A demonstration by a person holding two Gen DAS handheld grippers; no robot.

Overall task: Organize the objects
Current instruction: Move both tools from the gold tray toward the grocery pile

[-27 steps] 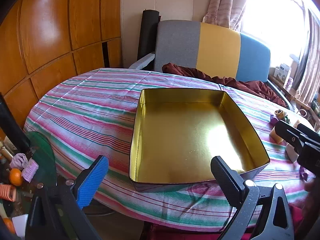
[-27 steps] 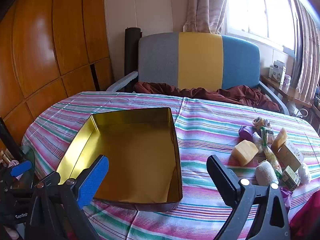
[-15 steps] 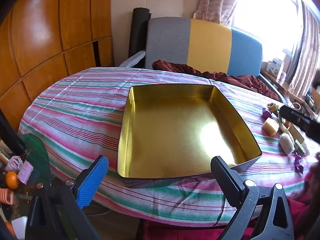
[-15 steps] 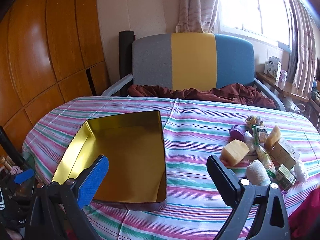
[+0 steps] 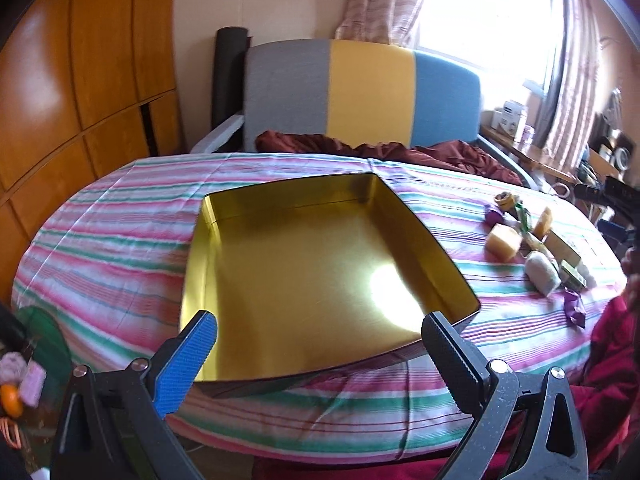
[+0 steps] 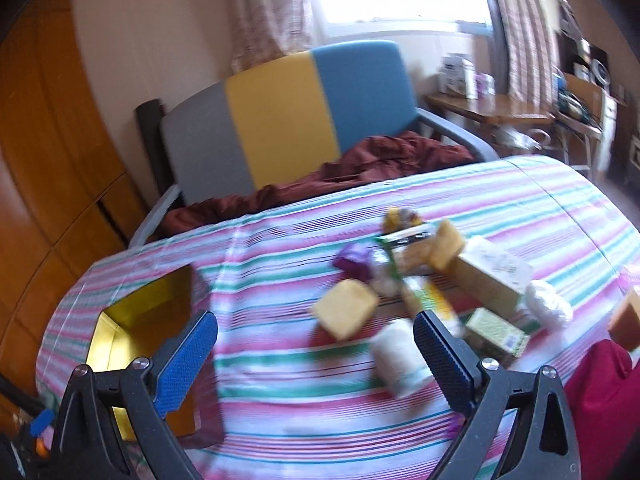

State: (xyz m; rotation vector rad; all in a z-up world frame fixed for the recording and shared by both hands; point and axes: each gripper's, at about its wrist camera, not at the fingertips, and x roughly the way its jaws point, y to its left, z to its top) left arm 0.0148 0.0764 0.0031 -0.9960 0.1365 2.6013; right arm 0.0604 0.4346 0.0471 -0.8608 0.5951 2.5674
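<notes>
An empty gold metal tin [image 5: 304, 272] lies on the striped tablecloth [image 5: 112, 248]; its corner shows at the left of the right wrist view [image 6: 136, 320]. My left gripper [image 5: 320, 332] hovers open over the tin's near edge, nothing between its fingers. To the right lies a heap of small items: a yellow block [image 6: 346, 314], a white roll [image 6: 400, 356], a purple wrapped piece [image 6: 354, 262], a tan box [image 6: 490, 276], a green packet [image 6: 496, 330]. My right gripper [image 6: 316, 332] stands open just before this heap, which looks blurred. The yellow block [image 5: 504, 242] also shows in the left wrist view.
A grey, yellow and blue chair [image 5: 360, 96] with a dark red cloth [image 5: 400, 150] stands behind the table. Wooden panelling [image 5: 60, 92] fills the left. A cluttered side table [image 6: 500, 108] stands by the window. Red fabric [image 6: 604, 384] lies at the table's near right edge.
The right gripper has swung to the right, from facing the tin to facing the heap of small items. The left view has drawn back a little, showing more of the table.
</notes>
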